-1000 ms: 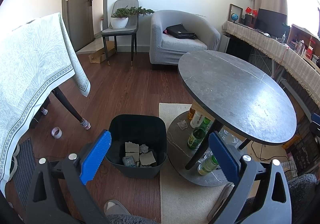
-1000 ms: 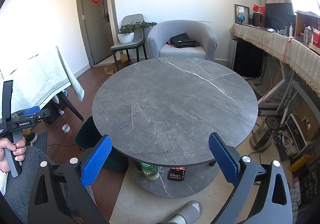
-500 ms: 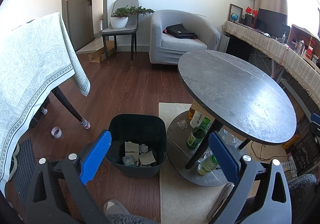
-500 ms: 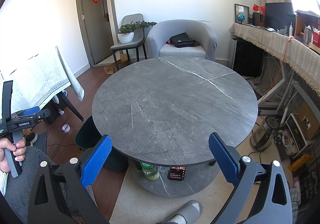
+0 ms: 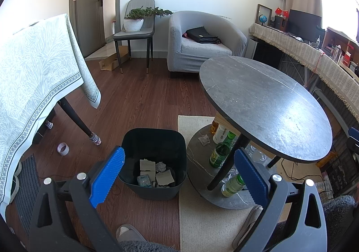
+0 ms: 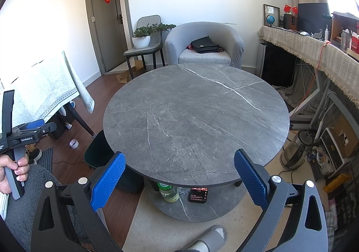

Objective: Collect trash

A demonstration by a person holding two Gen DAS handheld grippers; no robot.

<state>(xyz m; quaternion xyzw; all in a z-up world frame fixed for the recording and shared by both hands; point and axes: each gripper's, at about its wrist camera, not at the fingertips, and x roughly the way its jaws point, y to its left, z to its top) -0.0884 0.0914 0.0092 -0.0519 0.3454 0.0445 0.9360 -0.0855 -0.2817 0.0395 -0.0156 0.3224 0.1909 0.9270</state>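
A black trash bin [image 5: 154,139] stands on the wood floor left of the round grey table [image 5: 264,103]. Crumpled paper and cardboard scraps [image 5: 157,173] lie in its bottom. A small crumpled paper [image 5: 203,139] lies on the table's lower shelf. My left gripper [image 5: 179,175] is open and empty, held above the bin's near side. My right gripper [image 6: 179,181] is open and empty, held over the near edge of the table top [image 6: 195,121]. The bin shows partly behind the table in the right wrist view [image 6: 98,153]. The left gripper also shows there at the far left [image 6: 22,133].
Green glass bottles [image 5: 221,151] and other bottles stand on the lower shelf. A tape roll [image 5: 63,148] lies on the floor by the cloth-covered table [image 5: 33,85]. An armchair [image 5: 202,45], a chair with a plant [image 5: 134,27], a kettle [image 6: 296,151] and a cluttered side counter [image 6: 314,49] surround the area.
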